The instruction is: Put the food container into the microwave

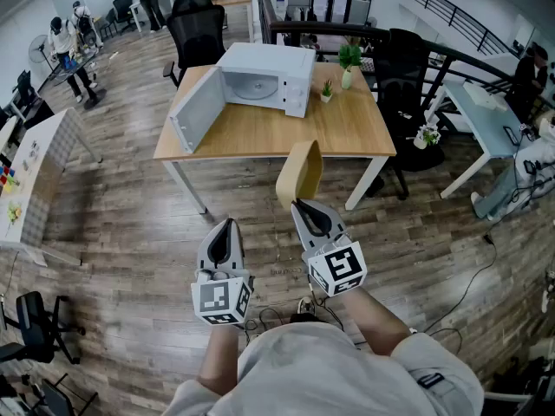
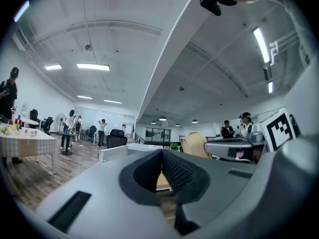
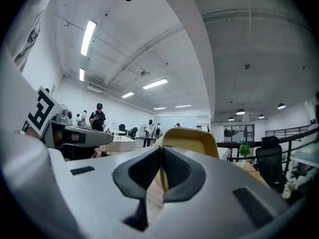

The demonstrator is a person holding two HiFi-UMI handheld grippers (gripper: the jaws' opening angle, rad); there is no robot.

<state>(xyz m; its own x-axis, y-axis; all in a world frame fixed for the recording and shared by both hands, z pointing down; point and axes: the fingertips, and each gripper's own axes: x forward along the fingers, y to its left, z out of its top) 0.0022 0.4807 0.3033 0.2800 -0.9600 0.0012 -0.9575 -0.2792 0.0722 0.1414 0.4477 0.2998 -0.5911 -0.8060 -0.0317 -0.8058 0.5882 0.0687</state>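
Before table [image 1: 347, 130] | R gripper [image 1: 299, 204] clamps food container [image 1: 301, 170] | microwave [image 1: 270, 78] door open

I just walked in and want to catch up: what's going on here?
A person stands short of a wooden table, holding tongs in each hand. The right tongs are shut on the rim of a yellow food container, held in the air. The left tongs are shut and empty. The white microwave on the table has its door open.
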